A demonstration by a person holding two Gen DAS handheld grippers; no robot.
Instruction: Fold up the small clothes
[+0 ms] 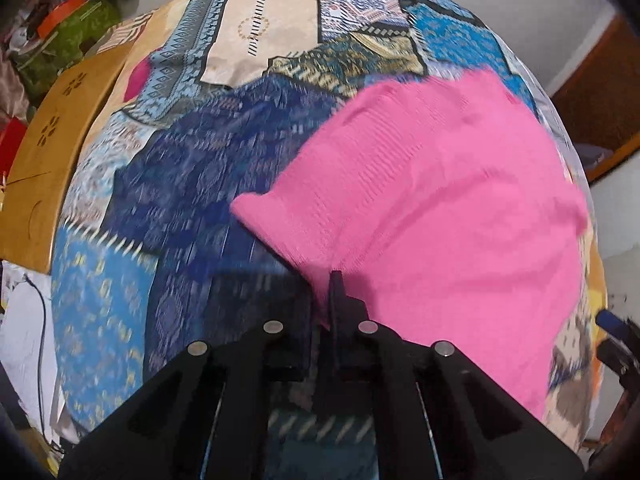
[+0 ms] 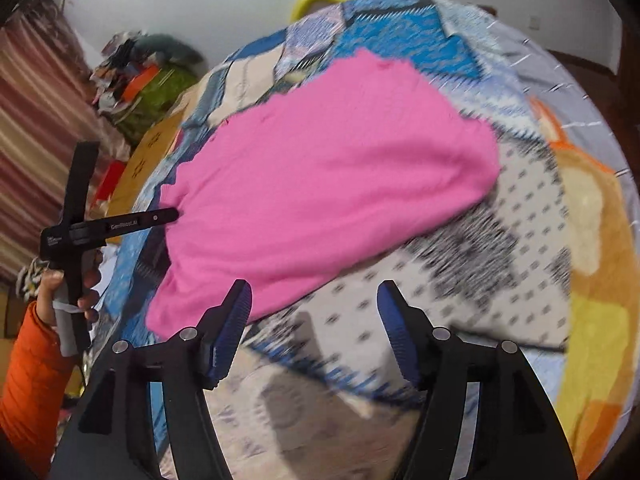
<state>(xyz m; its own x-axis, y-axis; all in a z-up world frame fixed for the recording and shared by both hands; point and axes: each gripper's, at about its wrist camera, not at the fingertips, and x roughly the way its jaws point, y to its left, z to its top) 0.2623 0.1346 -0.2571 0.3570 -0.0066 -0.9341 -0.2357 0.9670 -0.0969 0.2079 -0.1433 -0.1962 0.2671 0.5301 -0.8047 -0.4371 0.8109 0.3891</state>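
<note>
On patchwork bedspread (image 1: 192,184), pink knit garment (image 1: 432,184), left hand-held gripper (image 1: 334,280) pinching its hem, right (image 2: 314,300) empty, parted.

we see pink knit garment (image 1: 432,184), spread mostly flat on patchwork bedspread (image 1: 192,184), near corner lifted, slightly rumpled, motion-blurred

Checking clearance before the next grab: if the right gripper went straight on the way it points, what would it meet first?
Probably the patterned bedcover, not the pink garment. The right gripper is open and empty, the garment's near edge just left of its line. Depth is uncertain.
</note>
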